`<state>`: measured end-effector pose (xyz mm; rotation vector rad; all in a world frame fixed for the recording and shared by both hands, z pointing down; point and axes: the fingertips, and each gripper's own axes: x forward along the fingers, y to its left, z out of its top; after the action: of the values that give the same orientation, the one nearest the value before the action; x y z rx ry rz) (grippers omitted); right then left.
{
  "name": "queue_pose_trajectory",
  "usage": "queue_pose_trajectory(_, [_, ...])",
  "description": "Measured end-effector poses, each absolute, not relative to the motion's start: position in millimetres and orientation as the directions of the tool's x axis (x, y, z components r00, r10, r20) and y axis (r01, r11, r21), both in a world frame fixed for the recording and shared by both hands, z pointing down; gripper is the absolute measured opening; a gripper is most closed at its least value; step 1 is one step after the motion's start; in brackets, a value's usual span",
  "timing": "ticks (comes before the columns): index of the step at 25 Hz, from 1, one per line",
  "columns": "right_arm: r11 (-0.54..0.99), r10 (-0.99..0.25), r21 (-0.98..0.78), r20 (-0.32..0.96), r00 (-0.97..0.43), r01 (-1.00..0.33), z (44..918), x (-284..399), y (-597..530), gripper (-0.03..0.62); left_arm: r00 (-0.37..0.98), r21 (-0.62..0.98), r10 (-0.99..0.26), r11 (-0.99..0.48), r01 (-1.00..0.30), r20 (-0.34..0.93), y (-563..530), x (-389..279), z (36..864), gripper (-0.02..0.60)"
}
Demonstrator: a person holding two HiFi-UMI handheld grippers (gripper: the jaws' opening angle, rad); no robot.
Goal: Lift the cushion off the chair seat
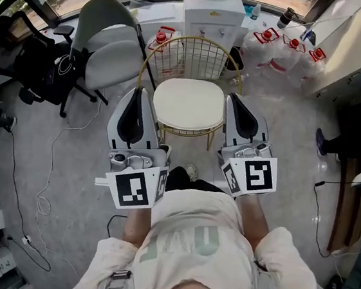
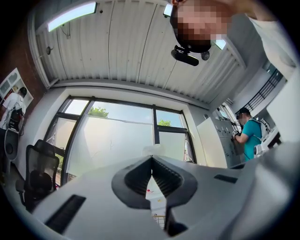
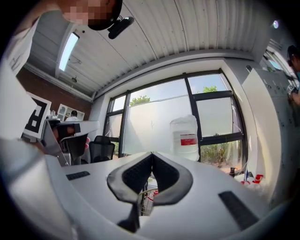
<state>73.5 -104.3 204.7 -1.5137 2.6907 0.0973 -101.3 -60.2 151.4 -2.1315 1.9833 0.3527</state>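
Observation:
A round cream cushion (image 1: 188,104) lies on the seat of a gold wire chair (image 1: 192,51) in the head view, straight ahead of me. My left gripper (image 1: 141,91) points at the cushion's left edge, its jaws shut and empty. On the other side, my right gripper (image 1: 232,96) points at the cushion's right edge, also shut with nothing in it. In the left gripper view the left gripper (image 2: 151,158) shows closed tips against a big window. The right gripper (image 3: 152,153) is likewise closed in its own view, with the gold chair back (image 3: 146,199) just visible below the tips.
A grey folding chair (image 1: 107,45) and a black office chair (image 1: 28,58) stand at the left. A water dispenser (image 1: 212,11) and several red-capped water jugs (image 1: 278,51) sit behind the gold chair. A cable (image 1: 50,177) trails on the floor. A person in teal (image 2: 248,133) stands at lockers.

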Motion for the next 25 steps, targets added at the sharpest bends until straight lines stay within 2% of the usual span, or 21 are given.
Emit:
queue_pose_trajectory(4, [0.555, -0.829, -0.043, -0.116, -0.547, -0.831, 195, 62, -120, 0.017, 0.076, 0.022, -0.953, -0.086, -0.996, -0.292, -88, -108, 152, 0.014])
queue_pose_trajectory(15, [0.539, -0.839, -0.185, -0.195, -0.507, -0.821, 185, 46, -150, 0.017, 0.141, 0.001, -0.952, -0.146, -0.989, -0.273, -134, -120, 154, 0.014])
queue_pose_trajectory(18, [0.55, -0.835, -0.337, -0.237, -0.496, -0.764, 187, 44, -166, 0.017, 0.167, -0.007, -0.95, -0.171, -0.985, -0.262, -142, -120, 157, 0.014])
queue_pose_trajectory(22, [0.551, -0.826, -0.57, -0.265, -0.498, -0.609, 213, 42, -193, 0.021, 0.203, -0.03, -0.956, -0.202, -0.979, -0.213, -151, -113, 173, 0.014])
queue_pose_trajectory(23, [0.545, -0.824, -0.611, -0.266, -0.5, -0.574, 223, 40, -201, 0.035, 0.211, -0.034, -0.956, -0.208, -0.977, -0.204, -155, -112, 177, 0.014])
queue_pose_trajectory(25, [0.533, -0.818, -0.681, -0.262, -0.513, -0.502, 246, 33, -215, 0.124, 0.222, -0.029, -0.956, -0.221, -0.975, -0.193, -166, -111, 187, 0.014])
